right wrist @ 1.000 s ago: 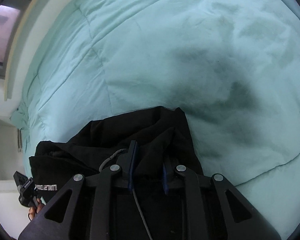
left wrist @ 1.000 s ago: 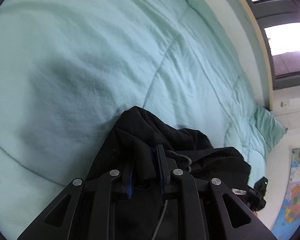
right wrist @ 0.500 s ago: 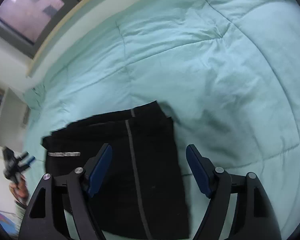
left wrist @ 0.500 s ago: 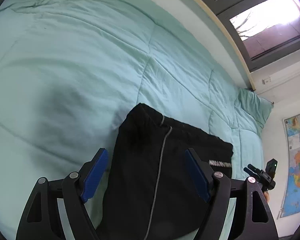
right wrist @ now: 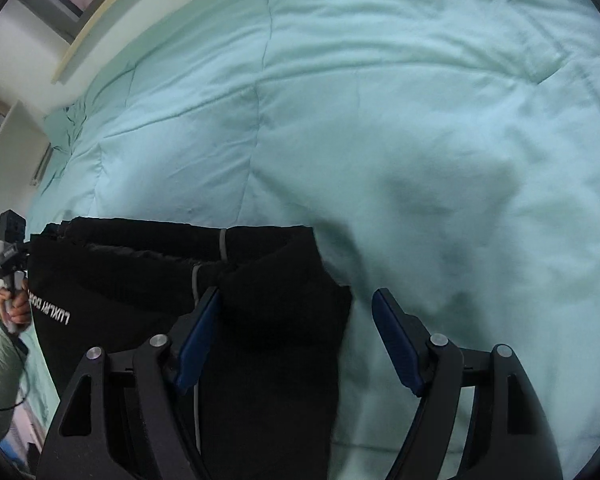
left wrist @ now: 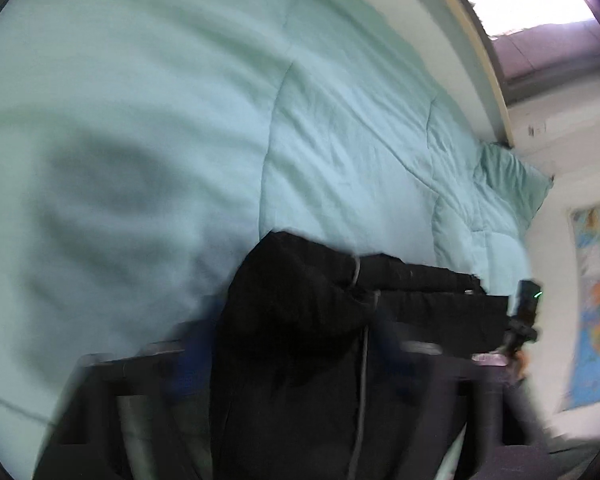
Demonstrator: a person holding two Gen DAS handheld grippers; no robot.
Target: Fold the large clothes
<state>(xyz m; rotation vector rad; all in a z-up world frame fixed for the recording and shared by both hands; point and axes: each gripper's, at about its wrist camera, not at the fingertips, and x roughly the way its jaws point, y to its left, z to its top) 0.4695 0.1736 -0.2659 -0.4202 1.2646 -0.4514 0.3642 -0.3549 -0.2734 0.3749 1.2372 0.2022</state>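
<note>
A black garment (right wrist: 260,292) with a grey stripe and white lettering lies folded on the mint-green bed cover (right wrist: 380,120). My right gripper (right wrist: 296,336) is open just above its right edge; the blue pads (right wrist: 198,340) straddle the fold. In the blurred left wrist view the garment (left wrist: 300,340) fills the lower middle. My left gripper (left wrist: 296,344) looks open, its jaws wide on either side of the cloth. The other gripper shows at the right edge (left wrist: 526,312) and, in the right wrist view, at the left edge (right wrist: 8,248).
A pillow (left wrist: 508,176) lies at the head of the bed. A window (left wrist: 540,20) runs along the far wall. A coloured map (left wrist: 596,300) hangs on the wall to the right. A shelf unit (right wrist: 4,140) stands by the bed head.
One second ago both grippers were shut on the bunched garment. They have let go and opened, and the garment now lies folded on the bed. The left gripper is moving fast.
</note>
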